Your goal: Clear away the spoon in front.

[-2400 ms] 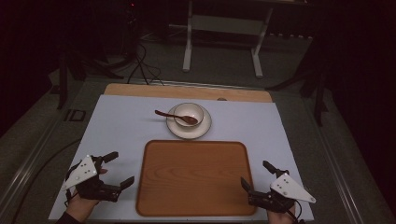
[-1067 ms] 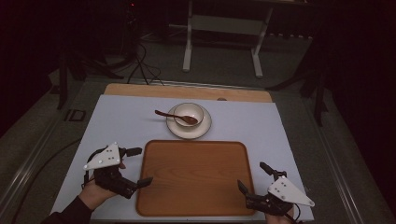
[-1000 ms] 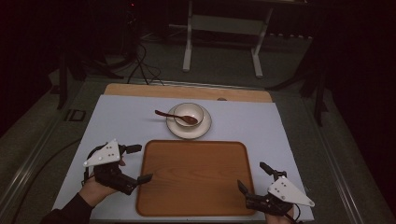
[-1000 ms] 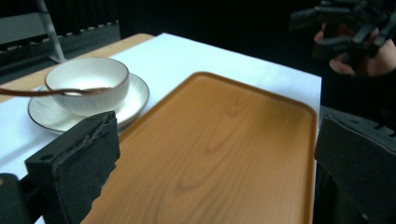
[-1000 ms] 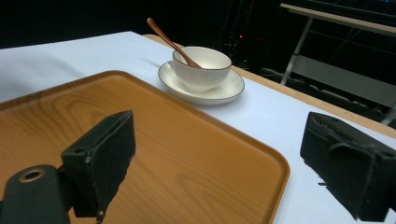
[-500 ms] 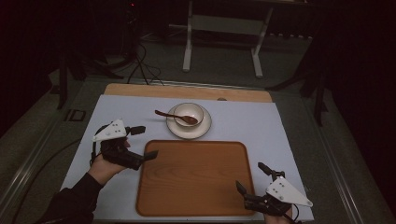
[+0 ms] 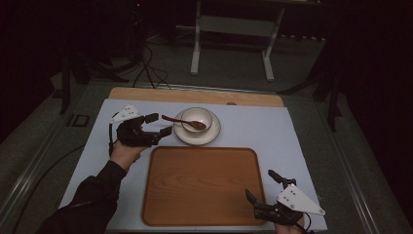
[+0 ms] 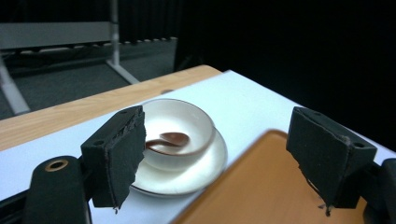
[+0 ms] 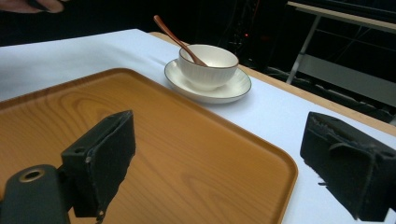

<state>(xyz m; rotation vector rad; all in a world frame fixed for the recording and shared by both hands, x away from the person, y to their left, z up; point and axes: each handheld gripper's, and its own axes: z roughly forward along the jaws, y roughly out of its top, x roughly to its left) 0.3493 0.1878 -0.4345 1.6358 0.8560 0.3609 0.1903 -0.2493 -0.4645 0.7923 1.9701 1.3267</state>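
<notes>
High view: the left gripper (image 7: pixel 160 125) has its jaws spread wide and holds nothing; the spoon (image 7: pixel 184 122) handle tip lies just ahead of its jaws, the spoon's head resting in the bowl (image 7: pixel 197 118) on the saucer (image 7: pixel 213 136). The right gripper (image 7: pixel 263 186), also wide and holding nothing, sits at the near right corner of the tray (image 7: pixel 202 185), well apart from the bowl.
Left gripper view: the bowl (image 8: pixel 187 122) and spoon head (image 8: pixel 173 139) lie between and beyond the wide jaws; the handle is hidden behind the left jaw.
Right gripper view: the spoon (image 9: pixel 180 42) leans on the bowl (image 9: pixel 209 63) rim, far ahead.
Handling: the spoon looks light, stiff and smooth; grip mid-handle. The bowl and saucer look breakable and likely to slide.
</notes>
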